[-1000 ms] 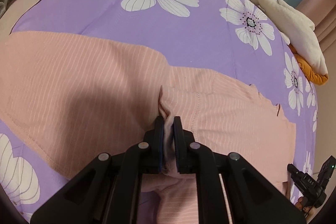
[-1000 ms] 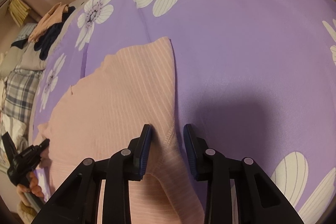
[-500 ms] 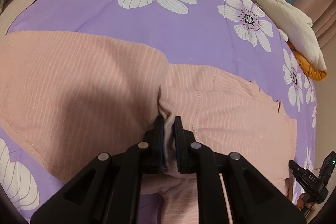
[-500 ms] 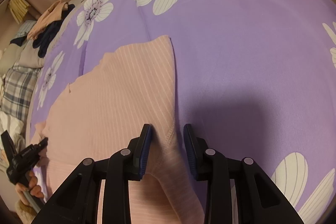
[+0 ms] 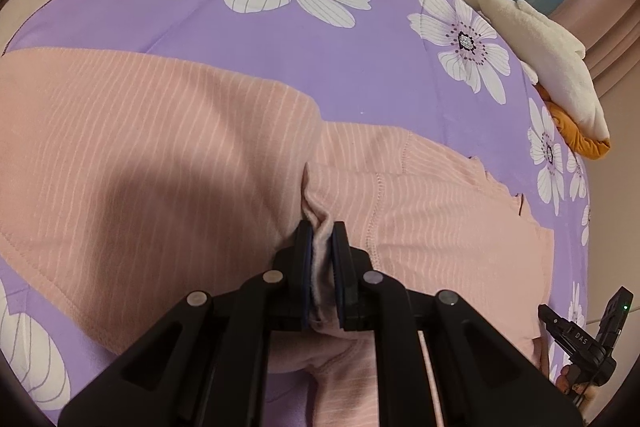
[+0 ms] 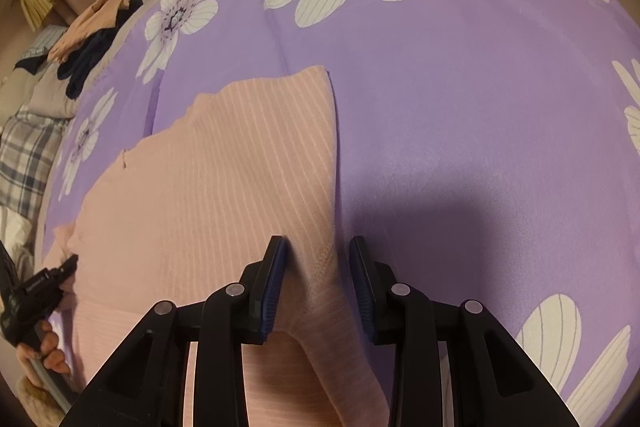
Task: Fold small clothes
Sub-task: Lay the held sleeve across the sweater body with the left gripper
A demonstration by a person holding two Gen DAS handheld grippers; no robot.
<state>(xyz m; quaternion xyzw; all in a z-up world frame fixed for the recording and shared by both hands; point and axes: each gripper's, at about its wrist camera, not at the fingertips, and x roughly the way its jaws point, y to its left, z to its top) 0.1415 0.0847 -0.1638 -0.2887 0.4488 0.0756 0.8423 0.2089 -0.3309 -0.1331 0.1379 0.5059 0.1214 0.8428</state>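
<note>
The left claw point(image 5: 319, 241) is clenched on a pinched ridge of a pink striped garment point(image 5: 160, 155), the cloth bunched up between its two pads. The right claw point(image 6: 316, 263) is released: its fingers stand apart on either side of the garment's stitched edge, which lies between them ungripped.

The garment lies spread on a purple flowered quilt point(image 6: 460, 107) on a bed. From the right wrist view one panel looks laid over the rest with a straight side edge, so a first fold appears made; I judge the task early to midway. The cloth is broad and loose, not a compact bundle, so further folds and a smoothing seem left.

Other clothes point(image 6: 92, 39) sit heaped at the far side, probably waiting their turn.
</note>
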